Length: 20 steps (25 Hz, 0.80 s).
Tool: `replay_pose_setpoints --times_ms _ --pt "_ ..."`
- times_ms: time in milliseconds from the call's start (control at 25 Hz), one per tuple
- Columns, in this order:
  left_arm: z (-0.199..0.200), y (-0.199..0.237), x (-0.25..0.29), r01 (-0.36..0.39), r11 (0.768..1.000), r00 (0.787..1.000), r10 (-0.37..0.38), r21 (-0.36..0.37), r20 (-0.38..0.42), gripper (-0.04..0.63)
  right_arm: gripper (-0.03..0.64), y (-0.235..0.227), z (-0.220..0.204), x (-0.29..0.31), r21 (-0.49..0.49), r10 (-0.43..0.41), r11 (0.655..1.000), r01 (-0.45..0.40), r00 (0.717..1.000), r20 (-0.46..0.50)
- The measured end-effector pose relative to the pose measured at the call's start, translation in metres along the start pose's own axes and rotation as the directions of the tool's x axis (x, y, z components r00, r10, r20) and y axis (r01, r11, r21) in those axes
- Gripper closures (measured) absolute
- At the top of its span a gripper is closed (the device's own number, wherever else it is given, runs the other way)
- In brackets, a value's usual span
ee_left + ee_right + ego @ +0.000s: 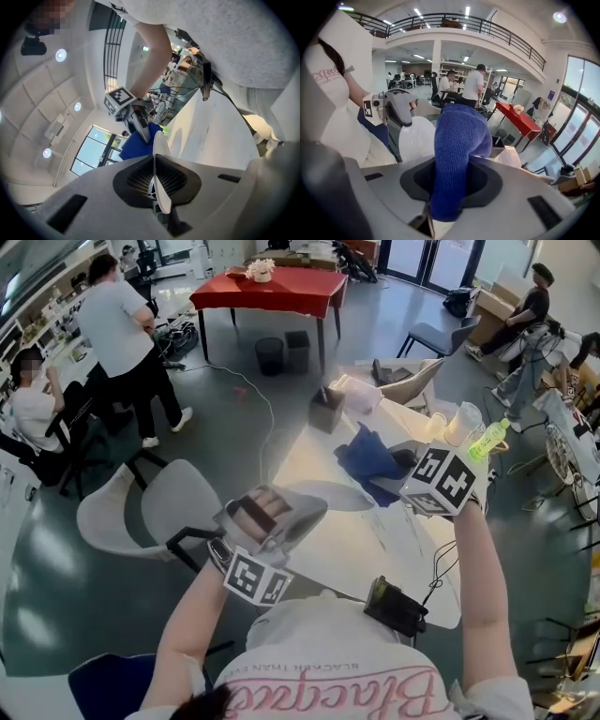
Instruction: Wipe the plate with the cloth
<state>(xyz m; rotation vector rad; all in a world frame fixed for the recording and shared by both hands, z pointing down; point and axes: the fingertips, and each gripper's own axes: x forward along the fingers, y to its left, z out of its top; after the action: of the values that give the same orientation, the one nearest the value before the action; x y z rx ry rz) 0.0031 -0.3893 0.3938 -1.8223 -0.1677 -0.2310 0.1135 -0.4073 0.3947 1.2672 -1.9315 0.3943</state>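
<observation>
My left gripper (298,507) is shut on the rim of a white plate (159,176) and holds it on edge above the near left of the white table (375,549). In the left gripper view the plate stands edge-on between the jaws. From the right gripper view the plate (417,140) shows its round face, with the left gripper (393,108) behind it. My right gripper (427,486) is shut on a blue cloth (457,154). A bunch of the cloth (375,460) hangs over the table, to the right of the plate and apart from it.
A green bottle (489,439) and a clear container (464,420) stand at the table's right. A dark box (326,411) sits at its far end and a black device (394,606) at the near edge. White chairs (141,507) are on the left. People stand and sit around a red table (272,287).
</observation>
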Motion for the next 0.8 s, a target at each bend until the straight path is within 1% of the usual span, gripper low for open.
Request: replay_pose_setpoints --times_ms 120,200,320,400,560,640,720,800 --pt "-0.002 -0.001 0.001 -0.001 1.000 1.000 0.001 0.011 0.001 0.580 0.506 0.009 0.025 -0.016 -0.028 0.032 0.999 -0.030 0.998 0.062" --pt "-0.002 -0.002 0.001 -0.001 1.000 1.000 0.001 0.023 0.005 0.580 0.506 0.024 0.038 -0.018 -0.049 0.106 0.994 -0.102 0.991 0.077" --pt "0.001 -0.002 0.001 0.000 0.999 1.000 -0.001 0.049 0.021 0.580 0.506 0.049 0.048 -0.011 -0.092 0.234 0.969 -0.229 0.971 0.044" --pt "0.004 -0.003 0.002 0.006 0.997 1.000 -0.008 0.075 0.029 0.580 0.506 0.057 0.049 -0.002 -0.115 0.275 0.955 -0.273 0.962 0.003" --pt "0.007 -0.009 0.005 0.029 0.993 0.999 -0.032 0.117 0.024 0.580 0.506 0.063 0.054 0.016 -0.140 0.320 0.936 -0.322 0.947 -0.037" --pt "0.007 -0.013 0.006 0.040 0.989 0.999 -0.043 0.142 0.018 0.580 0.506 0.065 0.058 0.026 -0.158 0.328 0.929 -0.334 0.942 -0.062" --pt "0.009 -0.019 0.008 0.056 0.983 0.998 -0.059 0.175 0.012 0.580 0.506 0.065 0.060 0.037 -0.190 0.310 0.927 -0.325 0.945 -0.104" --pt "0.011 -0.024 0.009 0.075 0.980 0.997 -0.079 0.186 0.014 0.580 0.506 0.065 0.061 0.049 -0.227 0.281 0.924 -0.309 0.948 -0.148"
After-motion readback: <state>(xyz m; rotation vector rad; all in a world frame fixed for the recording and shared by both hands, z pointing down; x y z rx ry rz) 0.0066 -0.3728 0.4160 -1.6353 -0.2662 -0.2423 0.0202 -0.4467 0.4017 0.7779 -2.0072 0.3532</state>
